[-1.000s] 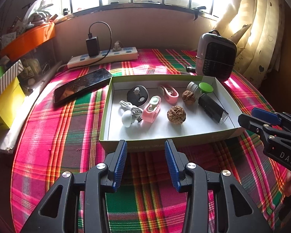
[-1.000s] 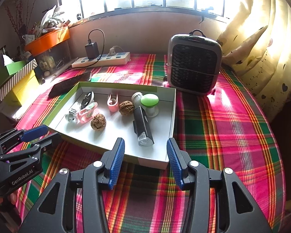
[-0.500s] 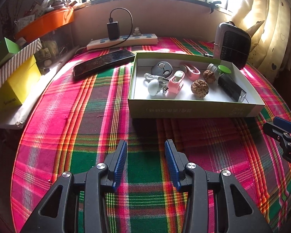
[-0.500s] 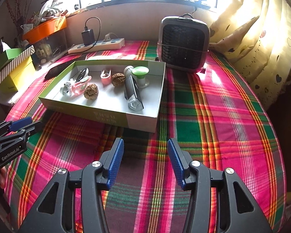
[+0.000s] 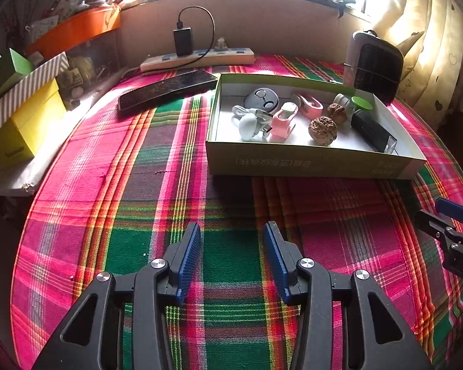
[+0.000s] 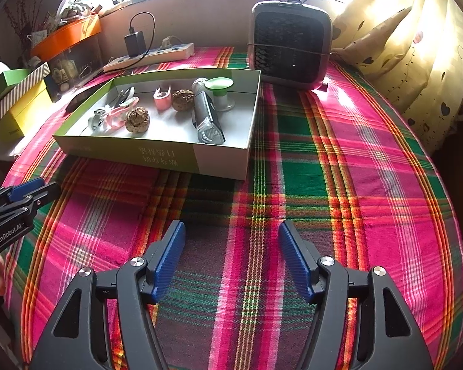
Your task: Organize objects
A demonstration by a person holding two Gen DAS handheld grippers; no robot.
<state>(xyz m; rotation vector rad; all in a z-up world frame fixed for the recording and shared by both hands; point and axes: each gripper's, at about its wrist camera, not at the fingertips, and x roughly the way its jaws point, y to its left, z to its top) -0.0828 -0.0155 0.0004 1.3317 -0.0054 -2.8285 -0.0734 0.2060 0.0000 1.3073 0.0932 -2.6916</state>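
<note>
Both grippers have backed off from the box (image 5: 311, 162), now mid-frame. Left gripper (image 5: 231, 259) and right gripper (image 6: 231, 257) hover empty over the plaid cloth (image 6: 339, 185), jaws widening. Finish opening before reaching in for one walnut (image 5: 322, 127).

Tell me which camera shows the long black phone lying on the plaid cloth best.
The left wrist view: the long black phone lies in full sight beside the shallow green cardboard box. In the right wrist view, only a dark sliver of it peeks out behind the box's far wall.
</note>
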